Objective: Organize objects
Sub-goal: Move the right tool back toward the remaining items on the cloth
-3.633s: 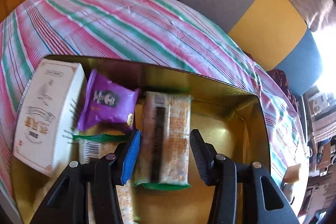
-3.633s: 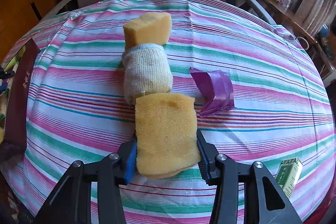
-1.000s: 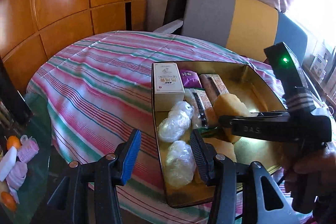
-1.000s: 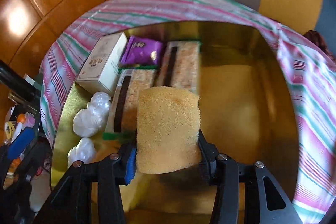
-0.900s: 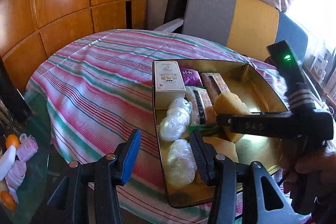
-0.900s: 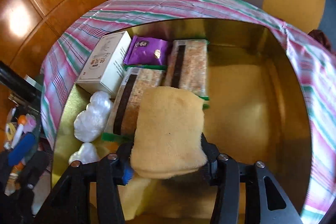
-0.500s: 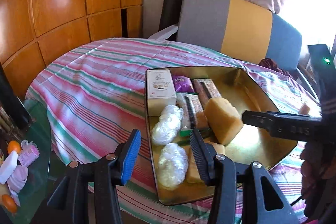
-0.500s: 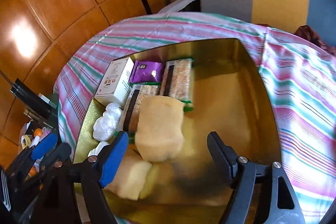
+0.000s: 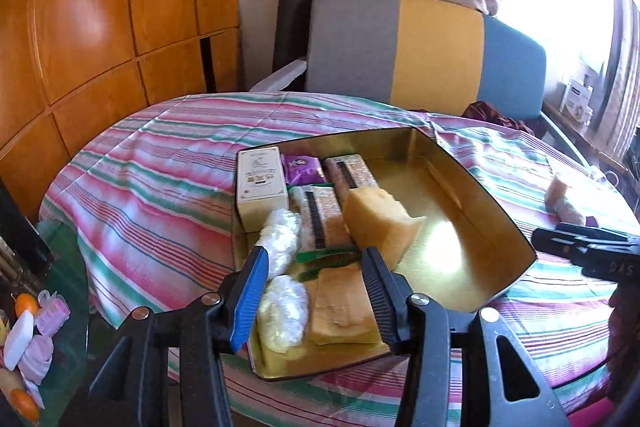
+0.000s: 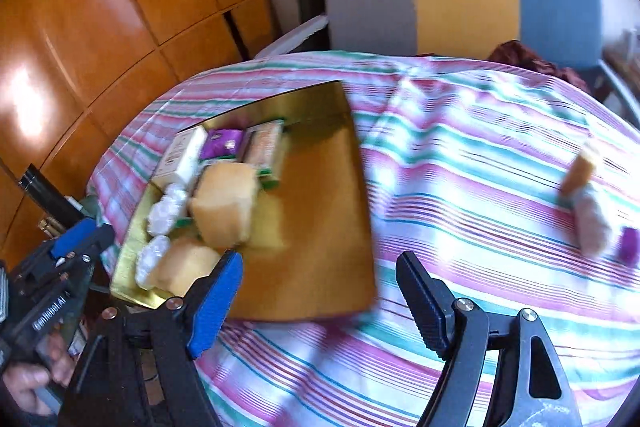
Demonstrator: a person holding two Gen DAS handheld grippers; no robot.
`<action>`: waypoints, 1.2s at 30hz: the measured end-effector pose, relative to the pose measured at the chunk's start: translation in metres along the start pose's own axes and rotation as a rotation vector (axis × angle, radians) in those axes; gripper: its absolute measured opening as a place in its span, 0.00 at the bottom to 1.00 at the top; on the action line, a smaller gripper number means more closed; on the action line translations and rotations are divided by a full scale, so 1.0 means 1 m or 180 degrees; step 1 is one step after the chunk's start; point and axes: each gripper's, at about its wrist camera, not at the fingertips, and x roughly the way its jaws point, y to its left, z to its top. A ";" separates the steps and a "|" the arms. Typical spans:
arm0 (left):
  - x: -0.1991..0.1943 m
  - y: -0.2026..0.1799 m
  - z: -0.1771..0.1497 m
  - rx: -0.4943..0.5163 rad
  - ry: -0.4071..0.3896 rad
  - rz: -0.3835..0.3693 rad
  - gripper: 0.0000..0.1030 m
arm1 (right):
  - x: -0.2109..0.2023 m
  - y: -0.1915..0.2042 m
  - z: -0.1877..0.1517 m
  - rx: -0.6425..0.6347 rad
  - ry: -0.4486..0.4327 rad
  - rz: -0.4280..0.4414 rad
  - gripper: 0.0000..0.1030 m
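A gold tin (image 9: pixel 460 167) (image 10: pixel 320 227) sits on the striped tablecloth. It holds a white box (image 9: pixel 260 183), a purple packet (image 9: pixel 302 169), two snack bars (image 9: pixel 350 173), white wrapped lumps (image 9: pixel 280 239) and two yellow sponges (image 9: pixel 378 223) (image 10: pixel 224 207). My left gripper (image 9: pixel 314 291) is open and empty, hovering at the tin's near end. My right gripper (image 10: pixel 320 299) is open and empty, above the tin's right edge. It also shows at the right of the left wrist view (image 9: pixel 584 251).
Another sponge with a rolled grey cloth (image 10: pixel 588 203) and a purple item (image 10: pixel 630 247) lie on the cloth at the right. A grey, yellow and blue chair (image 9: pixel 420 51) stands behind the table. Small items (image 9: pixel 28 339) lie on a glass shelf at the lower left.
My right gripper has let go of the yellow sponge, which now rests in the tin, and has pulled back to the right. The left gripper has drawn back a little.
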 end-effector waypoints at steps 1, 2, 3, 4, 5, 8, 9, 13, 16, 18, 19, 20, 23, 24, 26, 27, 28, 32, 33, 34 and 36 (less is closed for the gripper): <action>0.000 -0.003 0.000 0.0022 -0.0003 -0.0013 0.48 | -0.005 -0.009 -0.001 0.0029 -0.0016 -0.0050 0.77; -0.001 -0.007 0.000 0.0049 -0.0005 -0.0026 0.48 | -0.011 -0.020 -0.002 0.0066 -0.0031 -0.0106 0.77; 0.000 -0.010 0.001 0.0070 -0.0003 -0.0038 0.48 | -0.017 -0.031 -0.003 0.0105 -0.0048 -0.0161 0.77; 0.000 -0.015 0.001 0.0102 0.0000 -0.0058 0.48 | -0.022 -0.042 -0.003 0.0147 -0.0066 -0.0220 0.77; 0.000 -0.018 0.002 0.0125 0.0000 -0.0072 0.48 | -0.028 -0.053 -0.004 0.0191 -0.0082 -0.0284 0.77; 0.001 -0.032 0.004 0.0222 0.0004 -0.0125 0.48 | -0.045 -0.089 -0.005 0.0338 -0.0123 -0.0486 0.77; 0.001 -0.035 0.005 0.0246 0.0004 -0.0137 0.48 | -0.052 -0.102 -0.006 0.0384 -0.0136 -0.0560 0.78; 0.002 -0.057 0.009 0.0400 -0.0008 -0.0211 0.48 | -0.076 -0.149 -0.004 0.0518 -0.0197 -0.0880 0.80; 0.002 -0.076 0.013 0.0515 -0.0013 -0.0277 0.48 | -0.092 -0.189 -0.006 0.0695 -0.0282 -0.1184 0.81; 0.003 -0.091 0.017 0.0608 -0.0018 -0.0332 0.48 | -0.101 -0.217 -0.012 0.0888 -0.0360 -0.1377 0.81; 0.004 -0.098 0.019 0.0650 -0.0012 -0.0357 0.48 | -0.104 -0.230 -0.015 0.1024 -0.0397 -0.1442 0.81; 0.005 -0.107 0.020 0.0698 0.0001 -0.0395 0.48 | -0.107 -0.244 -0.020 0.1205 -0.0436 -0.1492 0.81; 0.007 -0.131 0.024 0.0826 -0.0002 -0.0484 0.48 | -0.115 -0.272 -0.027 0.1704 -0.0495 -0.1547 0.81; 0.008 -0.139 0.024 0.0862 0.0004 -0.0527 0.48 | -0.118 -0.276 -0.027 0.1764 -0.0527 -0.1537 0.81; 0.011 -0.154 0.027 0.0904 0.0044 -0.0612 0.48 | -0.122 -0.281 -0.029 0.1865 -0.0546 -0.1492 0.81; 0.013 -0.161 0.029 0.0926 0.0058 -0.0635 0.48 | -0.122 -0.282 -0.030 0.1898 -0.0538 -0.1463 0.81; 0.015 -0.168 0.029 0.0952 0.0069 -0.0655 0.48 | -0.124 -0.282 -0.031 0.1912 -0.0534 -0.1447 0.81; 0.022 -0.196 0.032 0.1057 0.0119 -0.0747 0.48 | -0.123 -0.278 -0.032 0.1912 -0.0557 -0.1422 0.82; 0.025 -0.201 0.032 0.1073 0.0138 -0.0768 0.48 | -0.123 -0.278 -0.033 0.1910 -0.0546 -0.1396 0.82; 0.027 -0.206 0.033 0.1083 0.0161 -0.0791 0.48 | -0.124 -0.277 -0.033 0.1907 -0.0537 -0.1379 0.82; 0.034 -0.218 0.035 0.1116 0.0219 -0.0824 0.48 | -0.123 -0.277 -0.034 0.1897 -0.0525 -0.1359 0.82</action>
